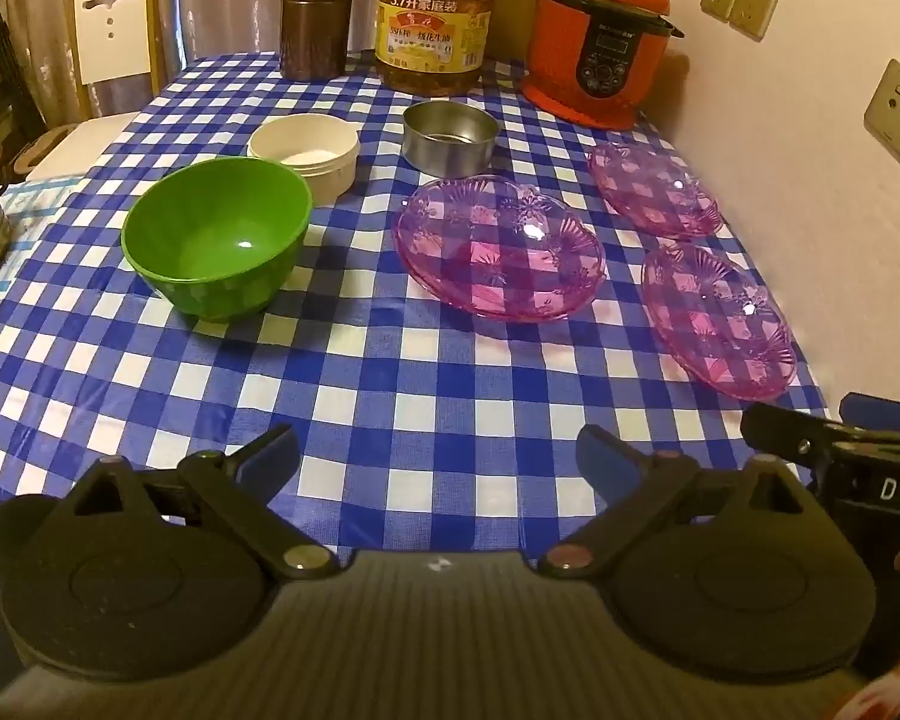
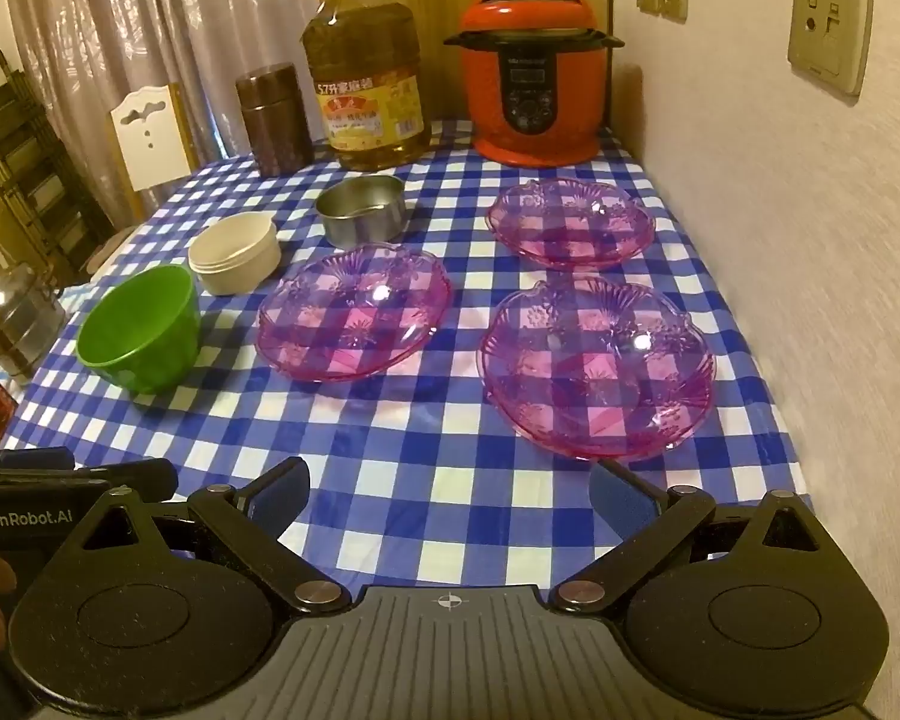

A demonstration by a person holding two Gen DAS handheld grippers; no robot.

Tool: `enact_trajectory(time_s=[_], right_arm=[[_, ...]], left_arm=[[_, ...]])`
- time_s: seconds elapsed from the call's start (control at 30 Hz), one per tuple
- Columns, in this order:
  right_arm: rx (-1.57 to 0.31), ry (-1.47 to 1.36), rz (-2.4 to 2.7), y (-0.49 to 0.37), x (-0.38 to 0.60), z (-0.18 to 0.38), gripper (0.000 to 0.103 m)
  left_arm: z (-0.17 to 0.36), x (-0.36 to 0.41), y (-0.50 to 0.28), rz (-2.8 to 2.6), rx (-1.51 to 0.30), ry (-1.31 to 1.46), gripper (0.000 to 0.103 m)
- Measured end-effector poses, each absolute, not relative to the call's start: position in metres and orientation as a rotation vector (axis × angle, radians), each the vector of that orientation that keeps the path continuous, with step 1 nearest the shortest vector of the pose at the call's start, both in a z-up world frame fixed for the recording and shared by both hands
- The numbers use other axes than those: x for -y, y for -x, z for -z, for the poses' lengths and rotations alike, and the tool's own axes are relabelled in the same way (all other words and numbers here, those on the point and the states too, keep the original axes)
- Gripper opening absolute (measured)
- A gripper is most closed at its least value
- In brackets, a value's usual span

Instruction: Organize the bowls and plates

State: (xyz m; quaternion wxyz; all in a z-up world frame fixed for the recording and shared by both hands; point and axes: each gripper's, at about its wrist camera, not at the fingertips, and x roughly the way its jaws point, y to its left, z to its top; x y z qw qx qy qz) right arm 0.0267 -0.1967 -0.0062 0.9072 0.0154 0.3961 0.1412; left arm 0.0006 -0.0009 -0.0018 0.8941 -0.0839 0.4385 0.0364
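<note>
Three clear purple plates lie apart on the blue checked tablecloth: a middle one (image 1: 501, 249) (image 2: 354, 312), a far right one (image 1: 654, 189) (image 2: 570, 222) and a near right one (image 1: 717, 321) (image 2: 597, 363). A green bowl (image 1: 216, 237) (image 2: 141, 330) stands at the left, a cream bowl (image 1: 306, 156) (image 2: 234, 252) behind it, a steel bowl (image 1: 450, 138) (image 2: 360, 210) further back. My left gripper (image 1: 438, 462) is open over bare cloth near the front edge. My right gripper (image 2: 450, 492) is open too, just short of the near right plate. Nothing is between either pair of fingers.
Along the back stand a brown canister (image 1: 317, 21) (image 2: 275, 120), a large oil bottle (image 1: 435, 15) (image 2: 366, 84) and a red pressure cooker (image 1: 597, 36) (image 2: 534, 72). A wall (image 2: 780, 240) runs along the right edge. A steel stacked container (image 2: 18, 318) and a chair (image 1: 114, 30) are at the left.
</note>
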Motion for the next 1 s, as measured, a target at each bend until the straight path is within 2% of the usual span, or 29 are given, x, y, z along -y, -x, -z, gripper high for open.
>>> enact_trajectory(time_s=[1.0], right_arm=[[-0.819,-0.031,-0.290,-0.0268,0.1969,0.0062,0.099]], left_arm=[[0.0009,0.0018,-0.0014,-0.062,-0.915,0.176,0.098]])
